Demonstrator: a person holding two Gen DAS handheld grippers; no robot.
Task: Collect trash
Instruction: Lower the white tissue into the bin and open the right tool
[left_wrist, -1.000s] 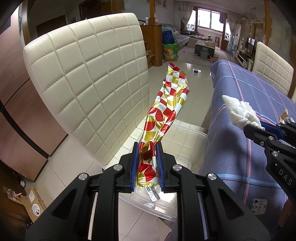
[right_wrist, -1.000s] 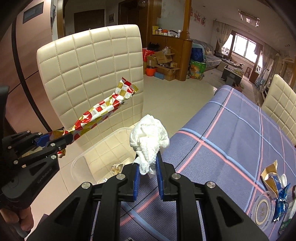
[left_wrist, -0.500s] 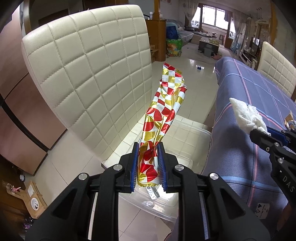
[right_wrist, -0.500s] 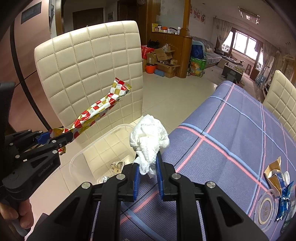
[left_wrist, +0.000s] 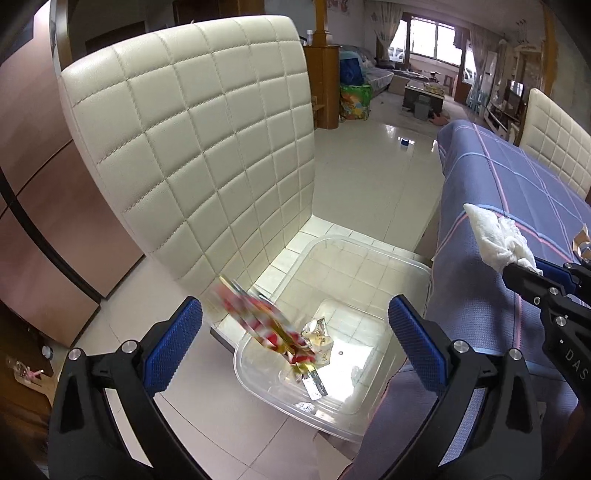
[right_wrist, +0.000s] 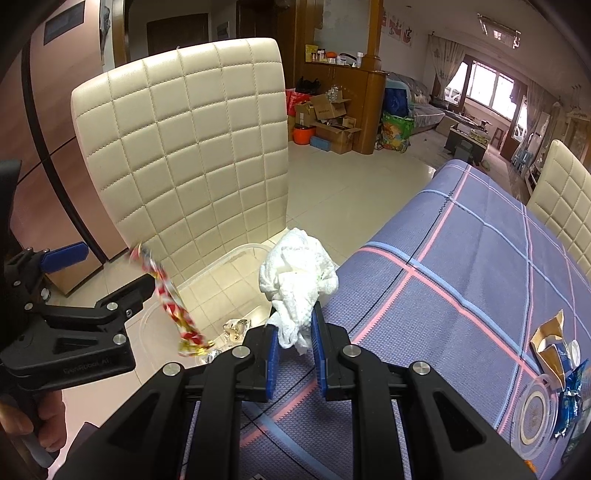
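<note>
**Left drop done, right load still pending**

The left gripper (left_wrist: 295, 334) is opening, jaws now spread wide with nothing between the pads. The red-and-gold foil wrapper (left_wrist: 258, 321), clamped upright in it a moment ago, is motion-blurred and tumbling into the clear plastic bin (left_wrist: 406, 264) on the seat of the cream quilted chair (left_wrist: 192, 147). Its lower end is already down among the crumpled scraps (left_wrist: 317, 334) on the bin floor; the upper end is still tipped out over the near-left rim.

The right gripper (right_wrist: 293, 350) has not changed: jaws pinched tight on a wad of white tissue (right_wrist: 297, 273), held over the edge of the blue plaid tabletop (right_wrist: 461, 288), beside the bin and not yet above it.

One item is effectively binned. Likely next: swing the tissue over the bin and release. More wrappers (right_wrist: 554, 339) sit at the tabletop's right edge, so the task is not near done.
</note>
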